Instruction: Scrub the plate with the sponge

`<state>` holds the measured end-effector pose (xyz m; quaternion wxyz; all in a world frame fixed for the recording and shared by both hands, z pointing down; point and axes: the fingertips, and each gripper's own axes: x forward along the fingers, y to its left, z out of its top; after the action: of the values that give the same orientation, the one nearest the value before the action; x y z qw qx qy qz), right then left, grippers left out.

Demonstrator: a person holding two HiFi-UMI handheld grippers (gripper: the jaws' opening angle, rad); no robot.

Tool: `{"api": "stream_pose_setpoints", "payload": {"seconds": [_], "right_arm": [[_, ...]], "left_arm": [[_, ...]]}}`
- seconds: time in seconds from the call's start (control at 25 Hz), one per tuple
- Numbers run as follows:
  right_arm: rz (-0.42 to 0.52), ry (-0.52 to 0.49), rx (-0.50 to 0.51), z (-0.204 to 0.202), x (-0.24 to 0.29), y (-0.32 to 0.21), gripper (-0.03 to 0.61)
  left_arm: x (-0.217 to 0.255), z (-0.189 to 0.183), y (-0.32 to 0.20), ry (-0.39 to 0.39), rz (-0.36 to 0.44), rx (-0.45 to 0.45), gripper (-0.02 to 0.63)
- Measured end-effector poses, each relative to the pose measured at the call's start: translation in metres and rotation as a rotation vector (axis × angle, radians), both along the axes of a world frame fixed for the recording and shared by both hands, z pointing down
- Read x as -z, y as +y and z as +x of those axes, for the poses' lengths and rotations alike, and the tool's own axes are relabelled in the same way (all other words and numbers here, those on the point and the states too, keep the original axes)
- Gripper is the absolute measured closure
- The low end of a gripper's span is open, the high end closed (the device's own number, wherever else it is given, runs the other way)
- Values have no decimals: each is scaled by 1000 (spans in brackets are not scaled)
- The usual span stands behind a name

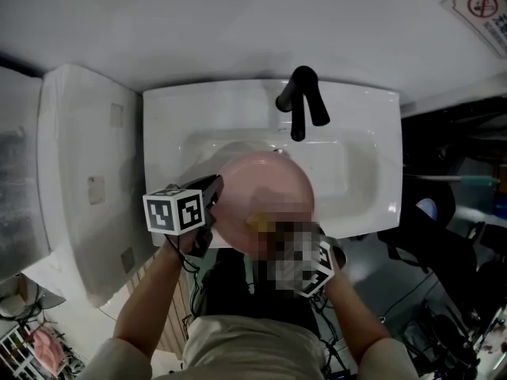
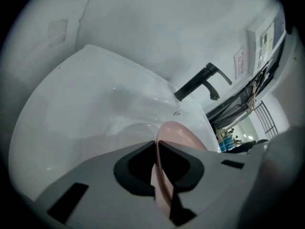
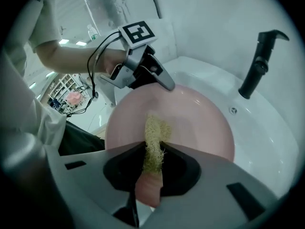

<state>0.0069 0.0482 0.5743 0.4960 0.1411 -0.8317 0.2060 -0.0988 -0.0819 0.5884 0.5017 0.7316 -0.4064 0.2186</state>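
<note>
Gripping the thin rim of a round, pale-pink plate (image 1: pixel 265 184), the left gripper (image 2: pixel 157 145) has its dark pads clamped tight on the edge. In the left gripper view we see the plate only edge-on, as a narrow curved sliver between them. The plate is smooth, shallow and faintly glossy, and it is held over the front half of the basin of a white, glazed sink (image 1: pixel 364 105) with a rectangular outline and rounded hollow.

The right gripper (image 3: pixel 153 146) is closed on a sponge (image 3: pixel 155 130). We note a coarse, yellowish, fibrous tuft standing out beyond the jaws and a smooth pinkish part lying behind them. The tuft lies against the plate's upper face, near its lower rim as the right gripper view shows it.

A matte black faucet (image 1: pixel 299 105) with a bent spout rises at the back of the sink.

In the head view most of the right gripper and the plate's near edge cannot be made out. Only a small yellow patch of sponge shows there.
</note>
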Motion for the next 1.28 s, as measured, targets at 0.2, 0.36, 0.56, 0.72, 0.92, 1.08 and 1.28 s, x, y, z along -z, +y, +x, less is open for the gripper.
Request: {"api": "stream_pose_setpoints", "payload": {"seconds": [0.2,0.36,0.56,0.72,0.92,1.08,1.28], "right_arm": [[60,-91,-26,-35,-4,-26,505],[82,-89,-93,-44,-15,-51,505],[111,-51,-186,-29,-24,-73,505],[141,30,-261,1,-36,-90,505],[120,141,-344,53,-44,-101,505],[81,233,-310,83,-47,-85,506],[-15,240,-284,102,-38,-51,506]], "left_arm": [[-3,5,6,-5,-16,-20,588],[-7,12,17,-28,-21,-44,592],[-10,16,20,-11,-22,-41,589],[-13,18,21,1,-31,-49,588],[-12,25,20,-2,-7,-66,589],[-12,32,14,-24,3,-79,591],[-13,29,7,-43,12,-71,592]]}}
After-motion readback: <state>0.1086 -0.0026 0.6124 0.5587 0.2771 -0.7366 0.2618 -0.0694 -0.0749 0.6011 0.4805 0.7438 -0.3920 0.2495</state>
